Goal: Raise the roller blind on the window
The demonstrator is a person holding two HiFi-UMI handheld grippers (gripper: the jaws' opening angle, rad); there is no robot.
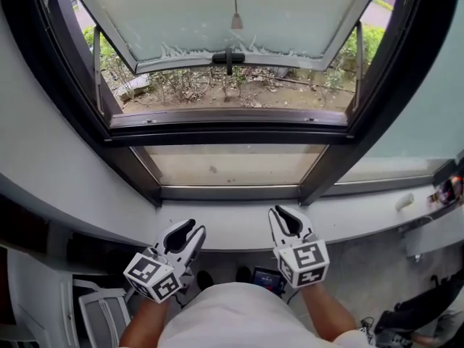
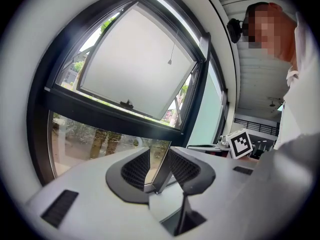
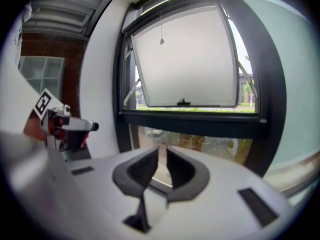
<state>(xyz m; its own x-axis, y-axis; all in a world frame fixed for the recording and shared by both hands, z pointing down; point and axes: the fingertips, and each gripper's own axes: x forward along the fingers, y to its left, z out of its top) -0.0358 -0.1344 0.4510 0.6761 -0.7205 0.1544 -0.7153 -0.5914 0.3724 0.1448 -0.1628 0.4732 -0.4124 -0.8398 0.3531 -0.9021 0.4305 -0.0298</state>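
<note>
Finds the left gripper (image 1: 187,232) low by the window sill (image 1: 239,223), fingers released, nothing between them. Finds the right gripper (image 1: 288,220) alongside, fingers drawn close but with a narrow gap, grasping nothing.

Locates the cord pull (image 1: 236,20) of the roller blind high above and ahead of both sets of fingers, well apart from either, hanging before the tilted-out sash (image 1: 225,13). Sees no blind fabric across the glass (roller out of frame above), so cannot confirm its height.

Judges the step in hand as either a reach for the cord or a rest after the work; cannot tell which.

If reaching:
- Lift one gripper straight up to the pull.
- Spread its fingers enough to pass the bell-shaped end.
- Close on the cord just above that end.
- Draw down steadily in line with the cord.
- Avoid sideways tugs and keep clear of the sash handle (image 1: 228,58).
</note>
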